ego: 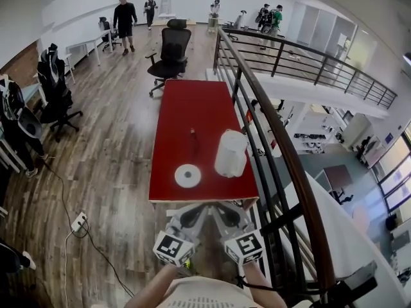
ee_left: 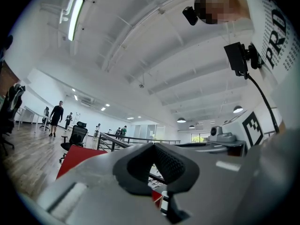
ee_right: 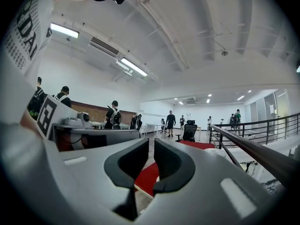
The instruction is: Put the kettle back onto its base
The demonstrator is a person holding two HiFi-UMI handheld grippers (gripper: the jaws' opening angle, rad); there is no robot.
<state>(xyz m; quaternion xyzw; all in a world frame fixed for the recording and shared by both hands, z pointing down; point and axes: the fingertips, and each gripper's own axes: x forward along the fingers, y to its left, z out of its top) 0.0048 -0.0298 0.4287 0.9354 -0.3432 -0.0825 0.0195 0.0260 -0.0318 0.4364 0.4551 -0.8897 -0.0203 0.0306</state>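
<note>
While kettle [ego: 230,153] hugs table's [ego: 192,108] right edge (base [ego: 187,175] beside), left fingers [ee_left: 176,165] touch, right fingers [ee_right: 174,165] gape slightly.

Kettle [ego: 230,154] and railing [ego: 280,147] crowd the table [ego: 192,108] at right; left open.

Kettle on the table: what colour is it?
The kettle is white; the head view shows it best.

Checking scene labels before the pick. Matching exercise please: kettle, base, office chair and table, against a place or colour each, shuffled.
1. kettle
2. base
3. office chair
4. table

A. red top
B. flat white disc on the table's near-left part
C. black, beyond the table's far end
D. stands on the table, right of the disc, not on it

Pairs: 1-D, 2-B, 3-C, 4-A
</note>
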